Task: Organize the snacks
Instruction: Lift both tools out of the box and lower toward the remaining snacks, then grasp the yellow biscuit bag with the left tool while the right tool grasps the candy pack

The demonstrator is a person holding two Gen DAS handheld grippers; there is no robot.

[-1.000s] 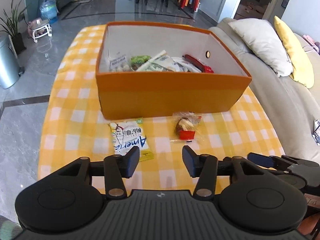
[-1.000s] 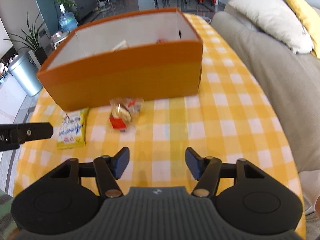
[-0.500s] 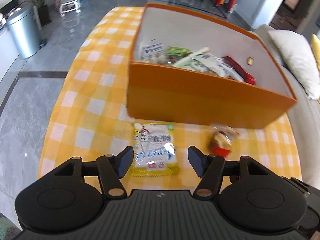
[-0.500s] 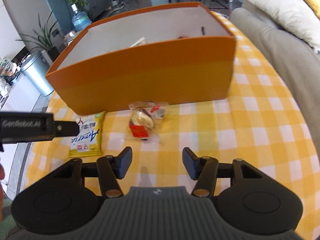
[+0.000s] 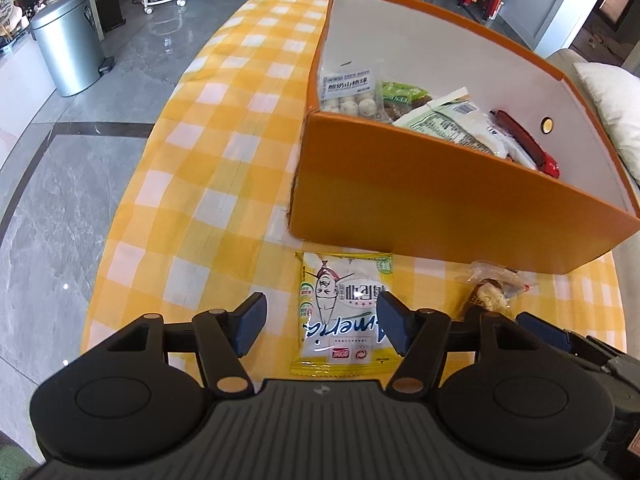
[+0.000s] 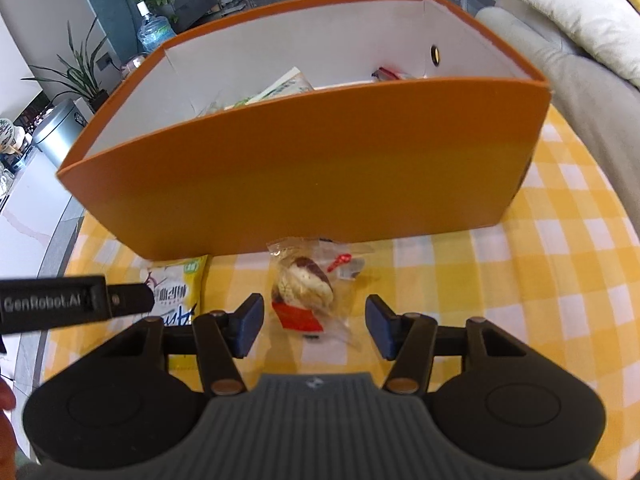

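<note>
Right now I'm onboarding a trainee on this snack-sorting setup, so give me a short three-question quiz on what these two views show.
1. True or false: the yellow snack packet lies on the checked tablecloth, outside the orange box.
2. Which claw has the clear-wrapped snack lined up between its fingers? A) left claw B) right claw
3. Fill in: both claws are ____, pads pressing on nothing.

Key: 1 true; 2 B; 3 open
</note>
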